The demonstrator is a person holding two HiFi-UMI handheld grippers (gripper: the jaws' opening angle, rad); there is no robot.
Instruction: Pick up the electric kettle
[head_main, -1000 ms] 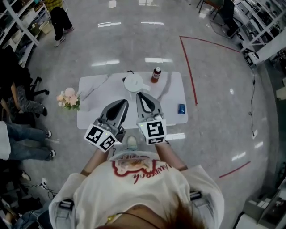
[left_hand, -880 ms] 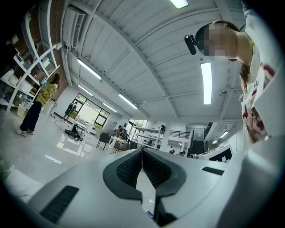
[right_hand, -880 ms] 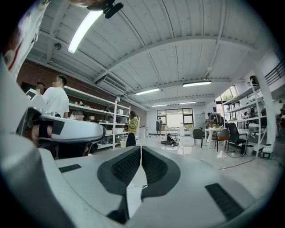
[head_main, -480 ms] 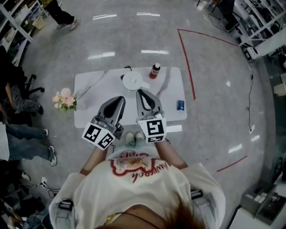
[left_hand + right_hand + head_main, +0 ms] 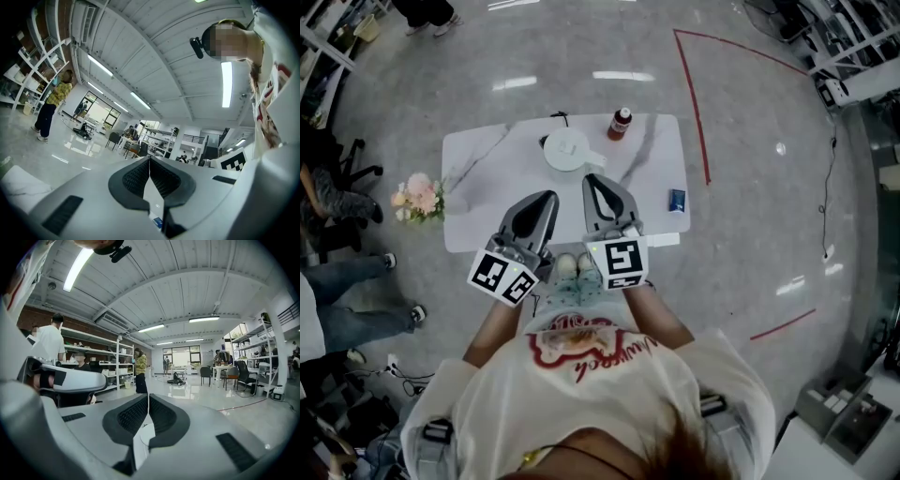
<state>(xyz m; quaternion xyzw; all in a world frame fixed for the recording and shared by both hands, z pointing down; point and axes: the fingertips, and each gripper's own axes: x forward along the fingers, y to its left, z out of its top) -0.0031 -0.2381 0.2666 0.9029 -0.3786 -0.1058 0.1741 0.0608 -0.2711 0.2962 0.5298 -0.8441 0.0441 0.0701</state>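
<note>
Head view from above: left gripper (image 5: 542, 202) and right gripper (image 5: 594, 184), jaws closed and empty, hover over the table (image 5: 478, 197) just short of the white kettle (image 5: 567, 150) at upper centre, lid on, contents hidden; seemingly the approach, next needing jaws opened at its handle.

A white table (image 5: 483, 173) stood on the grey floor (image 5: 750, 234). A small dark bottle (image 5: 621, 123) stood near its far edge. A blue box (image 5: 677, 199) lay near its right edge. Pink flowers (image 5: 417, 197) were just beside its left side.
</note>
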